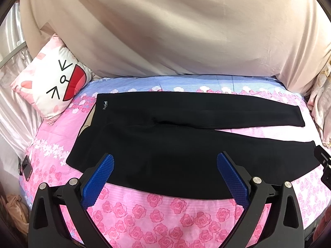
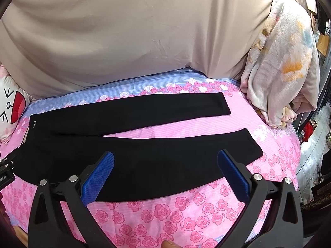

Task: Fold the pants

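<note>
Black pants lie flat on the pink rose bedspread, waistband to the left, both legs stretched to the right and slightly apart. They also show in the right wrist view. My left gripper is open and empty, hovering over the near leg close to the waist end. My right gripper is open and empty, over the near leg toward its cuff. Part of the right gripper shows at the right edge of the left wrist view.
A cartoon-face pillow lies at the left end of the bed. A beige sheet hangs behind. A crumpled floral blanket is heaped at the right end. A phone lies at the left bed edge.
</note>
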### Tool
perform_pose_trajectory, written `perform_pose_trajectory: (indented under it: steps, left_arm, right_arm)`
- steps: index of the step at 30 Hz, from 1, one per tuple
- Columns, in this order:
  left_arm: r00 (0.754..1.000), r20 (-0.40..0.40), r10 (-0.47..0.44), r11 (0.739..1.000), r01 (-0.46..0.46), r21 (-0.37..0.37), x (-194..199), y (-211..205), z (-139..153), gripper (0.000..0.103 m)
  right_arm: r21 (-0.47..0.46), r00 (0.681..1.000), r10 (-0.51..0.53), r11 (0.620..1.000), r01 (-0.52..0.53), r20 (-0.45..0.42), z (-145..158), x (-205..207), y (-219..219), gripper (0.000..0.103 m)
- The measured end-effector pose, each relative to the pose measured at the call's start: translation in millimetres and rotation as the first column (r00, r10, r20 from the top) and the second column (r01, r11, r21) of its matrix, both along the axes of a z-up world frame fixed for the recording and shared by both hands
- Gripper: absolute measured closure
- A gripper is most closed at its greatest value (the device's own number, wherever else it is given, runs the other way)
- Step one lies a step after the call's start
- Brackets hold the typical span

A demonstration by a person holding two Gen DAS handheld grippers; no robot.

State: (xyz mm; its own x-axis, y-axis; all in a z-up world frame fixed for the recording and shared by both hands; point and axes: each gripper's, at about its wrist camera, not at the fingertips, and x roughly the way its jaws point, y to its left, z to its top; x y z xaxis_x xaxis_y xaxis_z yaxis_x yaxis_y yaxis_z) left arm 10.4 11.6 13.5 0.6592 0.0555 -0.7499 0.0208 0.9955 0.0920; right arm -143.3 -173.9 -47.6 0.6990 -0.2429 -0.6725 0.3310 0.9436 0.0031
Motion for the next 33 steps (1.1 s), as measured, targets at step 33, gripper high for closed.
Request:
perform_pose_trajectory:
  steps: [33]
  left_arm:
    - [1.000, 0.002, 0.002, 1.000, -0.002, 0.005, 5.1, 4.8, -2.7, 0.005]
  right_arm:
    - [0.004, 1.000, 0.003, 1.000, -0.003, -0.012, -4.7, 4.8, 2.1, 0.005]
